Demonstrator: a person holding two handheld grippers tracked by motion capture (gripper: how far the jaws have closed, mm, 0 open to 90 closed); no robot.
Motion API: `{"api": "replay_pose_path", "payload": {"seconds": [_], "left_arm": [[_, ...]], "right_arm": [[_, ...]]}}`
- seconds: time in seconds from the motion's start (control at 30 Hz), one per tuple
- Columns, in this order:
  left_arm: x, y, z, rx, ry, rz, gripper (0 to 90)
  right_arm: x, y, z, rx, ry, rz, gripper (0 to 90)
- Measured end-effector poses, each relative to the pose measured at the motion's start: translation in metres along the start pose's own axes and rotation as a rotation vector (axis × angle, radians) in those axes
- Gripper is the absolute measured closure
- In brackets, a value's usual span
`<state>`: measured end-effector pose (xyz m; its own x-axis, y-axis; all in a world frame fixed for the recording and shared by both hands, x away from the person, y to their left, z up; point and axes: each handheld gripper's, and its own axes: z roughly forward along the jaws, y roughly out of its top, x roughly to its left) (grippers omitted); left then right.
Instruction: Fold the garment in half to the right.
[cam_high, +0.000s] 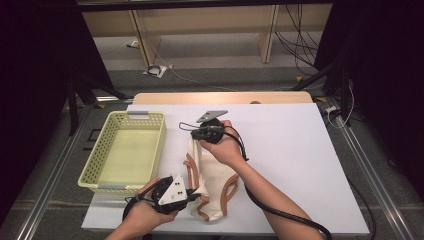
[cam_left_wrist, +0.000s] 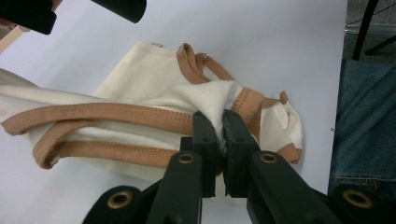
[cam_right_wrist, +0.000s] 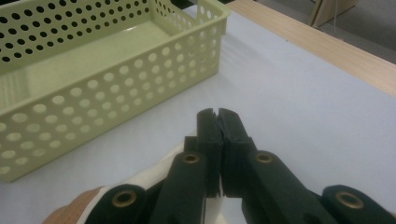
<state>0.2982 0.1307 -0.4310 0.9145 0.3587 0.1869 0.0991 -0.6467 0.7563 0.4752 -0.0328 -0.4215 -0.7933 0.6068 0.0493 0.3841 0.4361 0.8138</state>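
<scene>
Table (cam_high: 300, 150): white top, bearing all items below.

Basket (cam_high: 125, 150): pale yellow, perforated walls, standing left of the garment and near it.

Garment (cam_high: 212, 185): cream cloth with brown trim, lying crumpled on the table between the two hands, stretched from the far tongs to the near ones.

Right tongs (cam_high: 196, 136): at the garment's far end, beside the basket's far corner; jaws closed, with cream cloth and brown trim showing under them in the right gripper view, so the pinch appears to be on the garment's edge.

Left tongs (cam_left_wrist: 219, 128): at the garment's near end; jaws clamped on a fold of cream cloth just beside a brown trim band.
</scene>
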Motion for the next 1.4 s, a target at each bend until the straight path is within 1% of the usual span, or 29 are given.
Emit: {"api": "replay_pose_path", "payload": {"seconds": [0.2,0.33,0.5,0.93,1.4], "left_arm": [[0.0,0.001,0.002,0.002,-0.004,0.001,85.2],[-0.001,0.002,0.003,0.002,-0.007,0.002,85.2],[-0.001,0.002,0.003,0.004,-0.008,0.006,85.2],[-0.001,0.005,0.007,0.008,-0.015,0.011,85.2],[-0.003,0.007,0.011,0.012,-0.021,0.02,85.2]], "right_arm": [[-0.001,-0.002,0.0,-0.003,0.0,-0.004,89.1],[-0.001,-0.003,-0.001,-0.004,-0.003,0.006,89.0],[-0.002,-0.004,-0.001,-0.002,-0.003,0.005,89.0],[-0.006,-0.008,-0.003,-0.002,-0.006,0.024,89.0],[-0.011,-0.013,-0.008,0.005,-0.011,0.029,89.0]]}}
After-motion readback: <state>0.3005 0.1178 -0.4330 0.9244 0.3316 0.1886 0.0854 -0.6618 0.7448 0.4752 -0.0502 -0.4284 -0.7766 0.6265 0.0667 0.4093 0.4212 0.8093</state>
